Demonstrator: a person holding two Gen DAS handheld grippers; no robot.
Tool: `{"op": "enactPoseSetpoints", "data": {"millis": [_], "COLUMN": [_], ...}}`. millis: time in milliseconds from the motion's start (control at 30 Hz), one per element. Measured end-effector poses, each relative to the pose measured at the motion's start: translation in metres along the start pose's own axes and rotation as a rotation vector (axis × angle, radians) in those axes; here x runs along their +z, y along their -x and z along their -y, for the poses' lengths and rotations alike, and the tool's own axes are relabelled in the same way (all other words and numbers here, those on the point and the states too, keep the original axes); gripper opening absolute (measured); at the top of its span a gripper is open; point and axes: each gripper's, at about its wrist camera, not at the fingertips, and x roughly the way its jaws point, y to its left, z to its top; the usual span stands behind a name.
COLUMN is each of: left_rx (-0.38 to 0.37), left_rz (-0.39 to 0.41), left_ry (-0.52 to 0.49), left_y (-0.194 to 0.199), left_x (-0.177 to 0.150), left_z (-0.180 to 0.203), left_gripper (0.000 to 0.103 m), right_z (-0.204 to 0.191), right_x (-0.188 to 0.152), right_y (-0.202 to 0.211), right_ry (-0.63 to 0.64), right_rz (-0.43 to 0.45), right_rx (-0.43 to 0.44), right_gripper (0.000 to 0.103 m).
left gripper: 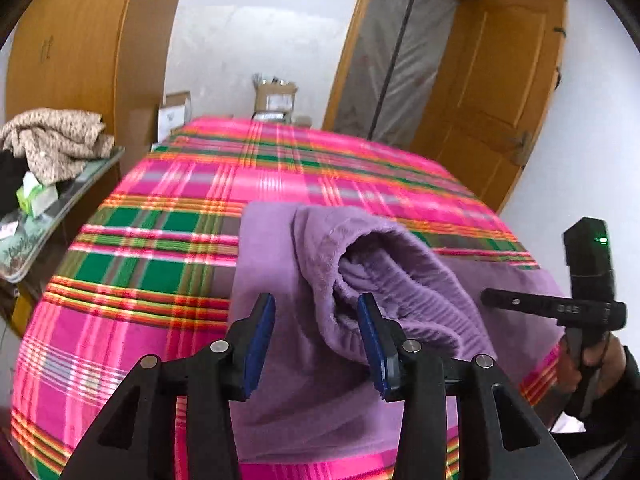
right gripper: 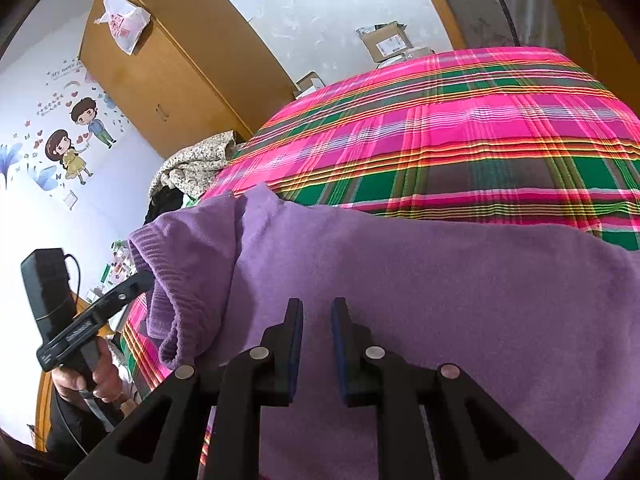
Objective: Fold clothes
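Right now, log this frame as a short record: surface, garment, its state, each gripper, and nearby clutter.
surface: plaid bedsheet, pink and green
garment: purple sweater, spread on the sheet
state: ribbed sleeve cuff lifted and bunched over the body
left gripper: jaws open, beside the cuff, gripping nothing
right gripper: jaws open above the sweater body
clutter: beige floral cloth heaped on a side table

A big bed (left gripper: pixel 168 208) is wearing a pink and green checked sheet (right gripper: pixel 460 128). A soft purple sweater (right gripper: pixel 440 280) is lying on it near the edge.
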Motion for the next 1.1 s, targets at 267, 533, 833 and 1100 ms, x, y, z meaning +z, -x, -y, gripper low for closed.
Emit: {"op": "enactPoseSetpoints", "data": {"millis": [267, 533, 833, 1100], "left_rx": [-0.177, -0.318, -0.050, -0.042], "left_rz": [-0.020, -0.059, -0.027, -0.051], "left_ry": [-0.098, -0.225, -0.026, 0.002], "left_y": [-0.034, -0.037, -0.001, 0.014], "left_x": [0.025, 0.015, -0.008, -0.031], "left_z": [0.044, 0.092, 0.016, 0.007], "left_gripper": [0.044, 0.044, 0.044, 0.044], "right_z": [0.007, 0.013, -0.017, -0.062], "right_x": [-0.001, 0.000, 0.007, 0.010], "right_y": [0.004, 0.010, 0.005, -0.002], "right_ry": [-0.019, -0.034, 0.053, 0.196], "right_rz": [0.006, 0.021, 0.030, 0.035], "right_rx": [-0.007, -0.020, 0.083, 0.157], "right_gripper": [0.015, 0.015, 0.018, 0.018]}}
